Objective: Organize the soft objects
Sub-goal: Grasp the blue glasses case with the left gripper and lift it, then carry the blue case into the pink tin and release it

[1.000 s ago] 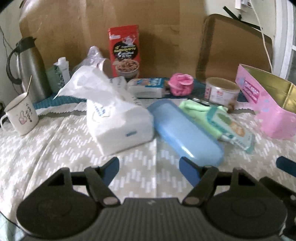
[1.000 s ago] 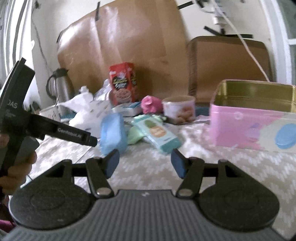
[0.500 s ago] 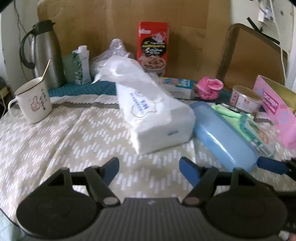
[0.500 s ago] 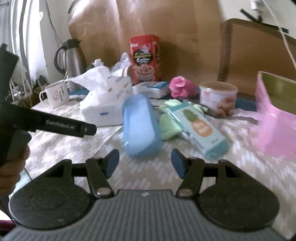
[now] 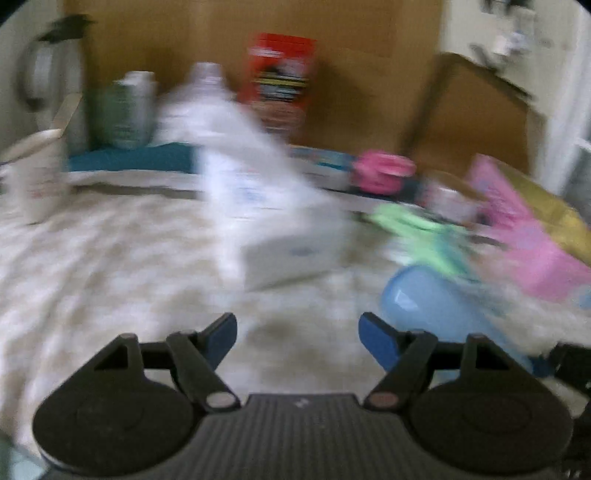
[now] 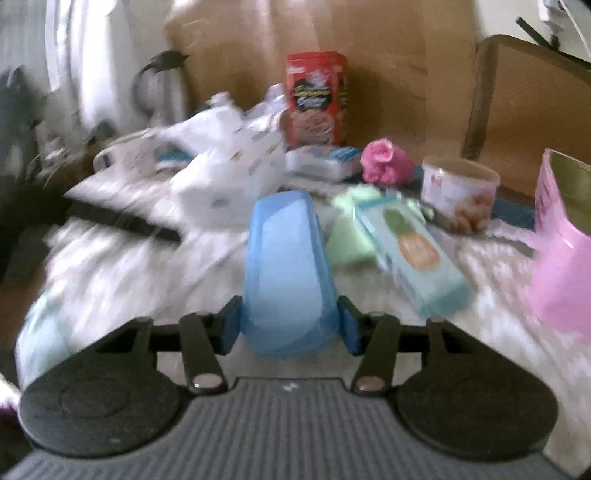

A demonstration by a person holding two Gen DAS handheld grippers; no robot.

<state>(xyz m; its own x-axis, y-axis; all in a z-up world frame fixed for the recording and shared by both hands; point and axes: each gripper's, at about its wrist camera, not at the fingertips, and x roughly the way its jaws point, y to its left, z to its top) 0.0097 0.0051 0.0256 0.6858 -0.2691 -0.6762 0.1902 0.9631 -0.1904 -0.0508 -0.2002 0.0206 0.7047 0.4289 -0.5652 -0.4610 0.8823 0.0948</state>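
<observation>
Both views are motion-blurred. My right gripper [image 6: 289,328] has its blue pads on either side of the near end of a blue oblong case [image 6: 286,266]; the jaws look wide, and I cannot tell if they press it. The case also shows in the left wrist view [image 5: 436,306]. My left gripper [image 5: 297,334] is open and empty above the patterned cloth. A white tissue pack [image 5: 266,214] [image 6: 229,181] lies ahead. A green cloth [image 6: 347,236] lies under a teal wipes packet [image 6: 410,254]. A pink soft ball [image 6: 384,162] sits farther back.
A pink tin [image 6: 561,258] stands at the right. A round snack tub [image 6: 460,192], a red box [image 6: 316,99], a kettle [image 5: 40,74], a white mug [image 5: 37,173] and a carton [image 5: 125,110] line the back. Cardboard [image 5: 229,33] stands behind.
My right gripper has moved forward until its pads flank the blue case's near end. The left gripper has swung left and back, so the case now sits at its right.
</observation>
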